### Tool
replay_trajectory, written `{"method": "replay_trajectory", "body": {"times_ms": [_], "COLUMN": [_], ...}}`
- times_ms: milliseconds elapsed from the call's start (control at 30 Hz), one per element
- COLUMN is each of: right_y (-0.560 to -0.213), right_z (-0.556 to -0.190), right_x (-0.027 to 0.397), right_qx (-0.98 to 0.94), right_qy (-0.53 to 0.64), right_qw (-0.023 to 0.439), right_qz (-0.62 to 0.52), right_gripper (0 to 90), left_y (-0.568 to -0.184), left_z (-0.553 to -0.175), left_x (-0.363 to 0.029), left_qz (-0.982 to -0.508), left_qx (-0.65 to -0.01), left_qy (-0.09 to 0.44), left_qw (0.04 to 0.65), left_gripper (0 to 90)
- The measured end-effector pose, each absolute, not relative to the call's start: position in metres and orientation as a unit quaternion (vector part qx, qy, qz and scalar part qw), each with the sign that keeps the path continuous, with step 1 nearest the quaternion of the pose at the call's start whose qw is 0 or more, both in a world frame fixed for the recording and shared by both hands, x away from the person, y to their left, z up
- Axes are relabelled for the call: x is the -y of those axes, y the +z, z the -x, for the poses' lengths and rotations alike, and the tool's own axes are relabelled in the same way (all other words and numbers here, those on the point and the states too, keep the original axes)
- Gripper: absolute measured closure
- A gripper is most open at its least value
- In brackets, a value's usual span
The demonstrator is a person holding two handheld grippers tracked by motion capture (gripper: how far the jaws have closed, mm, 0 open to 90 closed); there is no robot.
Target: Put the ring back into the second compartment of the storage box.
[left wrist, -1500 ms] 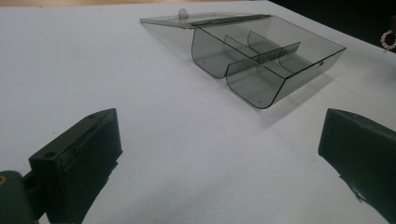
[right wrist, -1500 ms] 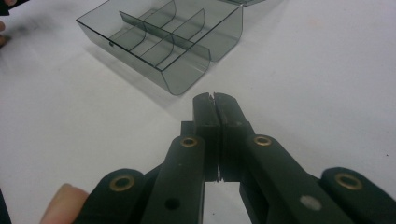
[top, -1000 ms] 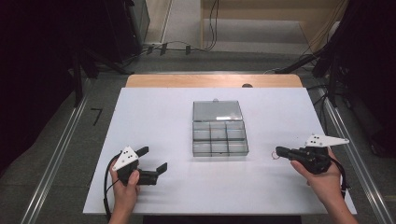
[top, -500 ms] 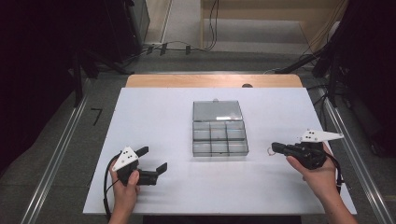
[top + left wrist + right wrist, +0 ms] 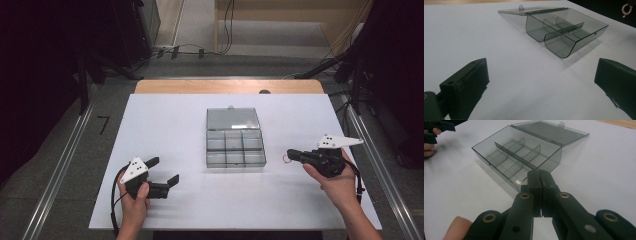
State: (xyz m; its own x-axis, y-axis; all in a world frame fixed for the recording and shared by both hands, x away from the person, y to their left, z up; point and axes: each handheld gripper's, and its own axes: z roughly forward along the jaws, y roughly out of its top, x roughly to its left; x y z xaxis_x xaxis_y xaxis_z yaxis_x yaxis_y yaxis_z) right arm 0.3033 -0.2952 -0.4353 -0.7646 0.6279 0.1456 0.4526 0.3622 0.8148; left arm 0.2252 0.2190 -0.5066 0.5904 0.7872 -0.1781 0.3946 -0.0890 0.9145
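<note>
A clear grey compartment box (image 5: 235,163) stands mid-table with its lid (image 5: 233,119) laid open at the back; its compartments look empty. It also shows in the left gripper view (image 5: 571,47) and the right gripper view (image 5: 499,173). My right gripper (image 5: 291,154) hovers just right of the box, shut, with a small beaded ring (image 5: 286,159) hanging at its tip. In the right gripper view the jaws (image 5: 540,173) are pressed together and hide the ring. The ring (image 5: 626,9) shows far off in the left gripper view. My left gripper (image 5: 164,170) rests at the front left, open and empty (image 5: 540,72).
The white table top (image 5: 165,120) has a wooden strip (image 5: 200,86) along its far edge. Metal rails run along both sides, with cables and dark equipment on the floor beyond. The hand on the left gripper (image 5: 429,145) shows in the right gripper view.
The right gripper has crept a little to the left, toward the box, with the ring still at its tip. The left gripper has kept still.
</note>
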Motion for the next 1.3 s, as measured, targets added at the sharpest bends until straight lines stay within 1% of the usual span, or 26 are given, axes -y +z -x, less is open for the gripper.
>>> {"method": "replay_trajectory", "body": {"times_ms": [1300], "right_y": [-0.42], "right_z": [-0.32], "right_x": [0.263], "right_qx": [-0.822], "right_qy": [0.47], "right_qw": [0.096], "right_qz": [-0.306], "right_gripper": [86.8], "left_y": [-0.506], "left_z": [-0.225], "left_x": [-0.219], "left_qz": [-0.713], "left_qx": [-0.414], "left_qy": [0.185], "left_qw": [0.535], "left_gripper": [0.0]}}
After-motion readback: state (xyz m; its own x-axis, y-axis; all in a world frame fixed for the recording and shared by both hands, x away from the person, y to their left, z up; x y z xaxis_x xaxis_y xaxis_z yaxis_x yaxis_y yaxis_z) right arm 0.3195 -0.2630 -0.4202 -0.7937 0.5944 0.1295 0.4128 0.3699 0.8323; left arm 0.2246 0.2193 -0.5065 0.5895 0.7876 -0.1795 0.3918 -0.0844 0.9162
